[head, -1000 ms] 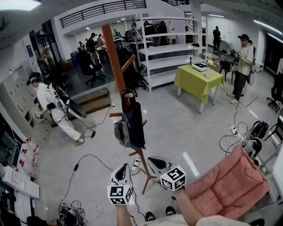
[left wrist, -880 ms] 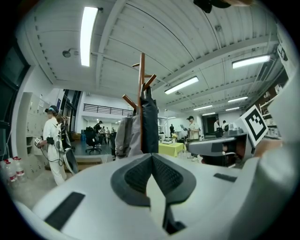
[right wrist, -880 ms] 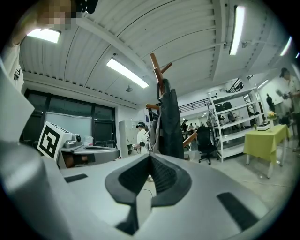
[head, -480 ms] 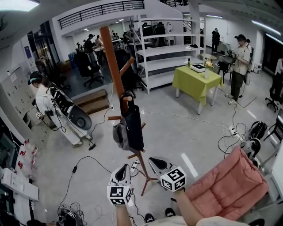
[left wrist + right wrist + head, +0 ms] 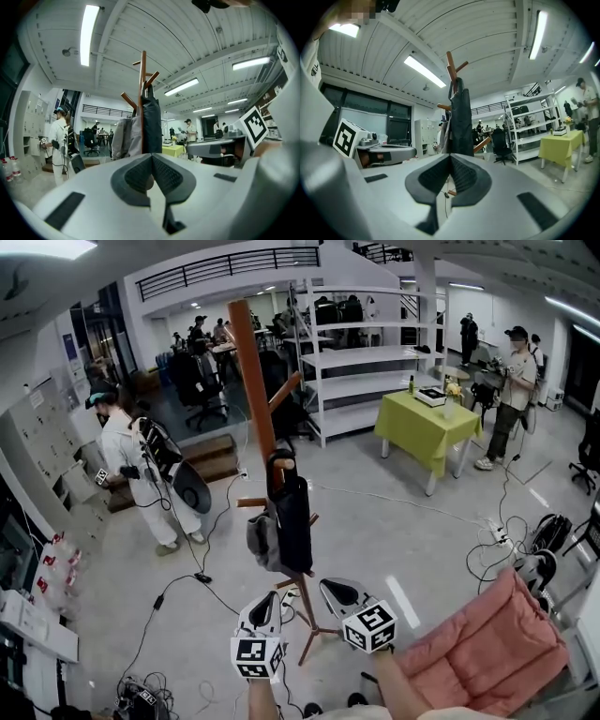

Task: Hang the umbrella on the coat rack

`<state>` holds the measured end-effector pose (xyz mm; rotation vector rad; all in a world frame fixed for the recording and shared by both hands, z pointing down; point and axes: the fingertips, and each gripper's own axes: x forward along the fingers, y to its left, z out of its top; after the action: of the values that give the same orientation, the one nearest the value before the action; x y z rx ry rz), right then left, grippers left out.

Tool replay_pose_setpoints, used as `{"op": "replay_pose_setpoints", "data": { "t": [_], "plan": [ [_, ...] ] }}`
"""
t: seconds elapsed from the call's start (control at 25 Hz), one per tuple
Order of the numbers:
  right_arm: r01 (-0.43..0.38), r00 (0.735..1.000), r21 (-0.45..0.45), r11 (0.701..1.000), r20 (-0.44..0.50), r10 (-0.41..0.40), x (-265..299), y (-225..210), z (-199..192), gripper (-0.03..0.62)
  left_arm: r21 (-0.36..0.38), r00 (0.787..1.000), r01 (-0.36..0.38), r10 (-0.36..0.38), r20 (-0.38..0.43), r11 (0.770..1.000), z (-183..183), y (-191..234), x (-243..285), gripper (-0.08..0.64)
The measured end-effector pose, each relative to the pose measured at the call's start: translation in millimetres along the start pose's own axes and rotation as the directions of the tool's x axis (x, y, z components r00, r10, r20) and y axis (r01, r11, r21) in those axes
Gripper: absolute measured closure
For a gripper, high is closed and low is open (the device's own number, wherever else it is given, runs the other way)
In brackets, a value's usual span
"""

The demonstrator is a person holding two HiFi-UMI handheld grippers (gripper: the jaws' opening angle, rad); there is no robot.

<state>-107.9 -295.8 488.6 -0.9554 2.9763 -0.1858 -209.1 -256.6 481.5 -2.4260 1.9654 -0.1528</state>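
Observation:
The wooden coat rack [image 5: 256,399] stands on the floor just ahead of me. A dark folded umbrella [image 5: 293,521] hangs by its handle from a peg, with a grey bag [image 5: 262,542] beside it. My left gripper [image 5: 265,603] and right gripper [image 5: 335,590] are held side by side short of the rack's foot, both shut and empty. In the left gripper view the umbrella [image 5: 151,124] and rack [image 5: 143,79] rise right beyond the shut left gripper [image 5: 151,159]. The right gripper view shows the umbrella [image 5: 461,122] above the shut right gripper [image 5: 450,159].
A pink cushioned seat [image 5: 487,634] is at my right. Cables [image 5: 178,582] trail over the floor. A person in white [image 5: 131,465] stands at the left, a green table [image 5: 427,423] and white shelves [image 5: 366,362] lie beyond, and another person [image 5: 514,381] stands by the table.
Both grippers stay shut and empty and have shifted only slightly before the rack. The person in white at the left has stepped to the right. The umbrella still hangs on its peg.

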Motion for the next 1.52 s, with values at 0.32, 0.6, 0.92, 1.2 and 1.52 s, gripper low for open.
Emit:
{"op": "replay_pose_setpoints", "data": {
  "t": [0.32,0.6,0.92,1.2,1.52],
  "plan": [
    [0.009,1.0,-0.033,0.999,0.023,-0.008,18,-11,18,0.588,0.027,1.0,-0.002,0.001,0.029,1.0,17,13,19,0.554],
    [0.008,1.0,-0.034,0.999,0.016,-0.007,25,-14,17,0.588,0.024,0.999,-0.009,0.008,0.031,1.0,18,20,25,0.554],
    [0.001,1.0,-0.029,1.0,0.019,-0.001,29,-17,19,0.588,0.011,0.999,-0.026,0.025,0.036,1.0,17,24,26,0.554],
    [0.024,1.0,-0.042,0.999,0.018,-0.023,26,-23,13,0.588,0.009,0.999,-0.033,0.033,0.024,0.999,10,22,26,0.553],
    [0.038,0.999,-0.037,0.999,0.024,-0.037,20,-24,15,0.589,0.01,0.999,-0.04,0.04,0.022,0.999,10,21,22,0.553]
  ]
}}
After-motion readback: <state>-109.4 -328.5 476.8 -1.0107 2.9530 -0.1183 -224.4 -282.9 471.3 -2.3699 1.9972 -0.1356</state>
